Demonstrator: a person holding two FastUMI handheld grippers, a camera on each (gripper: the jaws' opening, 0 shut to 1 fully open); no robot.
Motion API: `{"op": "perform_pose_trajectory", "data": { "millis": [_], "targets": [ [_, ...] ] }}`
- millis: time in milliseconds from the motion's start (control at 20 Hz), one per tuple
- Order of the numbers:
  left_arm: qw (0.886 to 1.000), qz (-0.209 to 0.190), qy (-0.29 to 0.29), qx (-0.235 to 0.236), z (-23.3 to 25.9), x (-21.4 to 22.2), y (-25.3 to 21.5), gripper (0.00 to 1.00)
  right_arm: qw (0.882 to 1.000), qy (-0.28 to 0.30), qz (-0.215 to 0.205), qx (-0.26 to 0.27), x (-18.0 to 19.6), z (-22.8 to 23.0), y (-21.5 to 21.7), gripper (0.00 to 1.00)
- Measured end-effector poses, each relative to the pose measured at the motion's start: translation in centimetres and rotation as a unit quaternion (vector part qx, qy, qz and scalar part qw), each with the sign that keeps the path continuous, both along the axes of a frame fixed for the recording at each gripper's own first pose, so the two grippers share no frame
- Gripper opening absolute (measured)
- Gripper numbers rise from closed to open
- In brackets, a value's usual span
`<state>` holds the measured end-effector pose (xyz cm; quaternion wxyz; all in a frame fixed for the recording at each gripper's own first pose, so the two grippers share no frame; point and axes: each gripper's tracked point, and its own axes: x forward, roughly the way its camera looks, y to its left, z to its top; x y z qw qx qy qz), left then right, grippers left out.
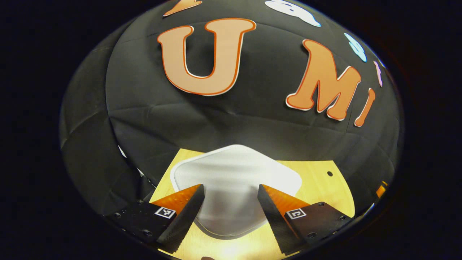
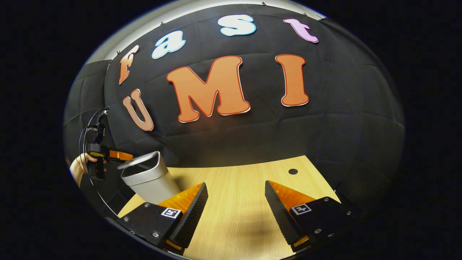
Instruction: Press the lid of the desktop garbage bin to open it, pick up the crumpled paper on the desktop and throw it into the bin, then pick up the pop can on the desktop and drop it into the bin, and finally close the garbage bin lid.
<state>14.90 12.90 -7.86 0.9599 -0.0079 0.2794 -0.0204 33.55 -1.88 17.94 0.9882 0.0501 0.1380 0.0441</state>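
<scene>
The desktop bin's white lid (image 1: 234, 177) lies just below and ahead of my left gripper (image 1: 231, 187), which hangs open over it with nothing between its fingers. In the right gripper view the pale grey bin (image 2: 149, 178) stands at the table's left end. Its lid sits on top with a dark gap under the near edge. The left gripper (image 2: 110, 155) hovers just above the bin's left rim, held by a hand (image 2: 80, 163). My right gripper (image 2: 236, 184) is open over bare wooden table (image 2: 234, 209), to the right of the bin.
The light wooden table (image 1: 317, 180) ends at the black cloth wall behind the bin. A small round hole (image 2: 293, 171) sits near the table's far edge. A cable (image 2: 86, 133) loops up from the left gripper.
</scene>
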Motion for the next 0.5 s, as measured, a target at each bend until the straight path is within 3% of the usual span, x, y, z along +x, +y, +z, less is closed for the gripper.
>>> {"op": "perform_pose_trajectory", "data": {
  "millis": [150,200,400,500],
  "targets": [
    [0.998,-0.019,0.031,0.05,-2.9,-1.2,0.4,0.95,1.0,0.004,0.005,0.003,-0.1,-0.3,0.3,0.94],
    [0.998,-0.023,0.014,0.057,-2.3,-1.0,0.5,0.96,1.0,0.006,0.008,0.005,-0.1,-0.4,0.6,0.94],
    [0.999,-0.017,0.002,0.036,-2.5,-0.9,0.2,0.98,1.0,0.011,0.014,0.007,-0.2,-0.8,1.0,0.94],
    [0.998,-0.033,-0.01,0.048,-2.3,-1.3,0.3,0.98,1.0,0.011,0.014,0.005,-0.2,-0.9,1.1,0.95]
  ]
}}
